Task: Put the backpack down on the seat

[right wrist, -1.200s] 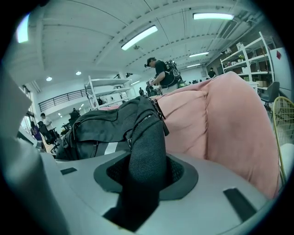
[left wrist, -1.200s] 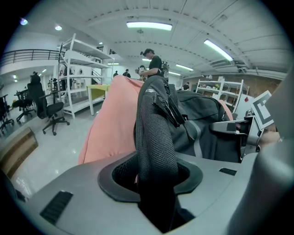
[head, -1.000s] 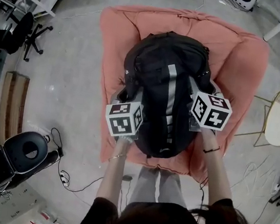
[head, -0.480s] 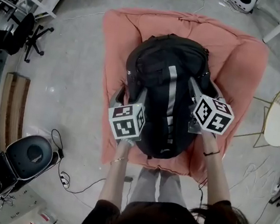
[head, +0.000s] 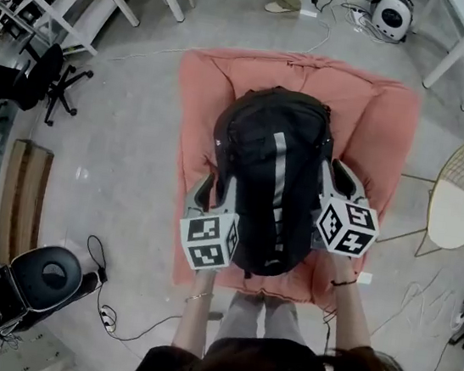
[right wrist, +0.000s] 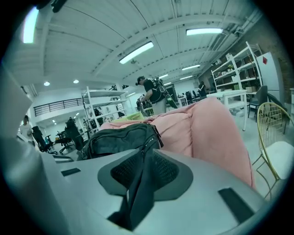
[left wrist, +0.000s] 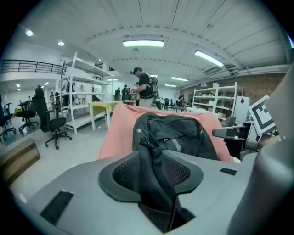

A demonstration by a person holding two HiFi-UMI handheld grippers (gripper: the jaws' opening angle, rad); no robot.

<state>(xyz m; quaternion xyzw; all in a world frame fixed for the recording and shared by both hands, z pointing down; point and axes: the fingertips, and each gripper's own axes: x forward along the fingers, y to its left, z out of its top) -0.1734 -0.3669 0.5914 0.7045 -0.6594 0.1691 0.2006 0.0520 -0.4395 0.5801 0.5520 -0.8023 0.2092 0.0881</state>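
Down below the head camera, the black backpack (head: 271, 182) lies lengthwise on the salmon-pink seat (head: 378, 124). Its grey stripe faces up and its lower end reaches the cushion's near edge. The left gripper (head: 209, 184) sits at the bag's left flank and the right gripper (head: 336, 176) at its right flank, both right against the fabric. A wire chair (head: 461, 204) stands off to the right, apart from the seat.

Along the left gripper's own view, the jaws are closing. A thick fold of the backpack's black fabric fills the gap, with both pads pressing on it. The bulk of the bag rests on the pink cushion just beyond.

Along the right gripper's view, the jaws are closing as well, nipped on a narrow black strap (right wrist: 140, 183). It runs up to the backpack, which lies on the seat ahead, with pink cushion bulging to its right.
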